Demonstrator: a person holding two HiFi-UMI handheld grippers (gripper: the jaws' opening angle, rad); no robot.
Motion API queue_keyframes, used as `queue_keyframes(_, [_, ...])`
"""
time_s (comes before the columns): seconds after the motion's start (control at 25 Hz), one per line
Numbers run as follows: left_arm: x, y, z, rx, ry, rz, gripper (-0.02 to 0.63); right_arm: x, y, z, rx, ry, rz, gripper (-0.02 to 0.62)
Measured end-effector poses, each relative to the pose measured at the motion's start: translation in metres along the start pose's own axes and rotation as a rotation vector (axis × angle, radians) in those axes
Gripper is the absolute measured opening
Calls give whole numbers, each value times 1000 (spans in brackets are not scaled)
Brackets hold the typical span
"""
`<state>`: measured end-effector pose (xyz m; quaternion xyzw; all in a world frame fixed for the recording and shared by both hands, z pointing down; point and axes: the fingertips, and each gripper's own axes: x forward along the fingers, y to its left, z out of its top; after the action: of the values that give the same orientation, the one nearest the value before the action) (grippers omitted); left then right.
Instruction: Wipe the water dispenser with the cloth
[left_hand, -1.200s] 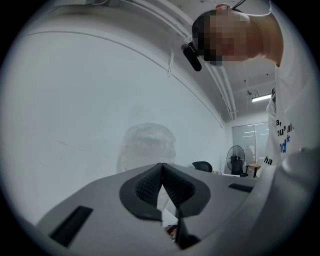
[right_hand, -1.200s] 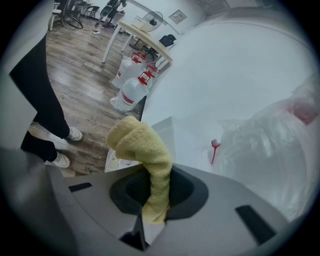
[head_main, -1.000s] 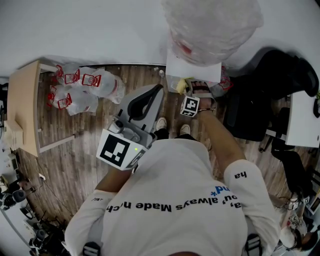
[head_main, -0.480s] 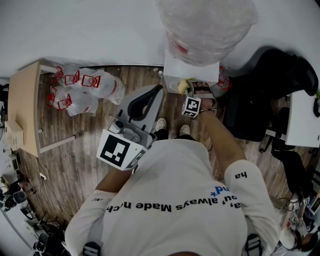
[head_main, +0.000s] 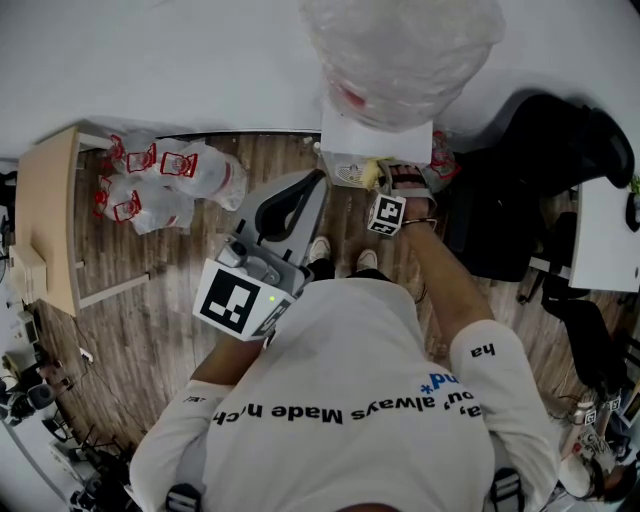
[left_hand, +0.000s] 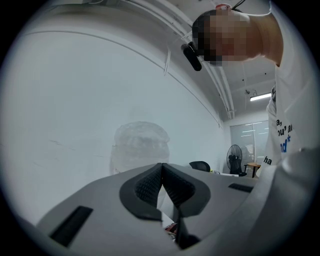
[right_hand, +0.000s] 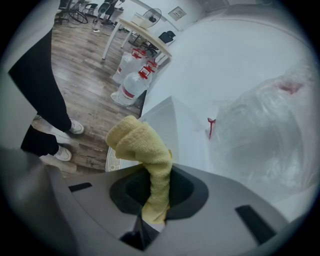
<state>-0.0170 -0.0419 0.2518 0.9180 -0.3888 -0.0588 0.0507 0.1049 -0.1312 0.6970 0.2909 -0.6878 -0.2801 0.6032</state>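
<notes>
The white water dispenser (head_main: 372, 135) stands against the wall with a plastic-wrapped bottle (head_main: 400, 55) on top. In the right gripper view the dispenser (right_hand: 175, 130) is close ahead, the wrapped bottle (right_hand: 260, 140) at its right. My right gripper (right_hand: 157, 200) is shut on the yellow cloth (right_hand: 142, 150), whose bunched end sticks out toward the dispenser's front. In the head view that gripper (head_main: 392, 185) is at the dispenser's front, with the cloth (head_main: 370, 172) just showing. My left gripper (left_hand: 162, 185) is shut on nothing and held back near my chest (head_main: 290, 215), pointing at the wall.
Several spare water jugs with red handles (head_main: 165, 175) lie on the wooden floor at the left, beside a light wooden table (head_main: 45, 215). A black office chair (head_main: 520, 200) stands to the right of the dispenser. My feet (head_main: 340, 255) are just before it.
The right gripper with the cloth has shifted slightly up along the dispenser's front. The left gripper has stayed still.
</notes>
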Motion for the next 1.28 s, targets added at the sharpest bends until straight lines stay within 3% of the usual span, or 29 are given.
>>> queue_keyframes(1.28, [25, -20, -7, -11, 0, -9, 18, -4, 14, -82, 3, 82, 27, 58])
